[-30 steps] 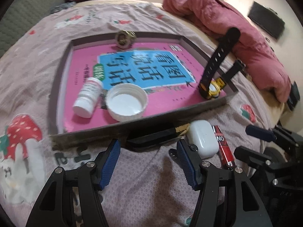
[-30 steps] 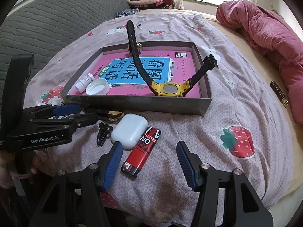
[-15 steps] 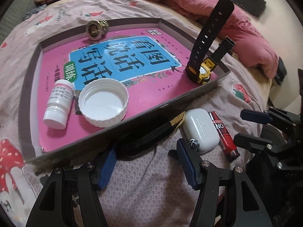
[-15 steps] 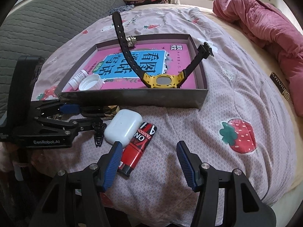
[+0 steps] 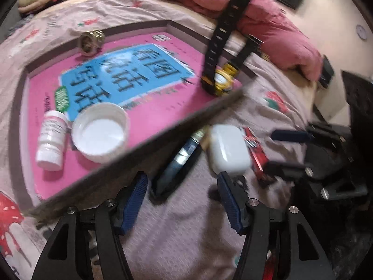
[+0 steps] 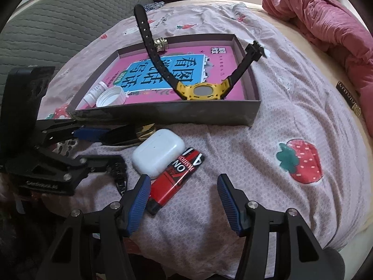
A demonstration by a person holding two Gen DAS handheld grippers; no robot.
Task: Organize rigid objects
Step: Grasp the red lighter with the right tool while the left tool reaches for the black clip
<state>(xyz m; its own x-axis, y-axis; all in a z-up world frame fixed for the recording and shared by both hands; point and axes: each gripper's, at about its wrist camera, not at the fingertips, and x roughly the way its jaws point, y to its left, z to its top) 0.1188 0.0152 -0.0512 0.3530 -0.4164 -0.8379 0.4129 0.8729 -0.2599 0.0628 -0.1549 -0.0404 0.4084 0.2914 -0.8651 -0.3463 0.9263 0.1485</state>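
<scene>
My left hand-held gripper (image 5: 181,198) hangs released, jaws spread, with the near end of a dark flat object (image 5: 177,163) lying between its fingers, untouched. My right hand-held gripper (image 6: 183,198) is released too, grasping nothing; the red lighter (image 6: 176,180) sits just by its left finger. Using the tray (image 6: 167,114) as my landmark: the white earbud case (image 6: 158,152) lies on the bed (image 6: 291,121) just in front of the tray's near wall, touching the lighter. Inside the tray, on a pink book cover, a white bottle (image 5: 51,137) lies beside a white cap (image 5: 100,131) at the near left. The yellow watch (image 6: 202,91) stands near right, straps up. A brass fitting (image 5: 89,42) sits at the far wall.
</scene>
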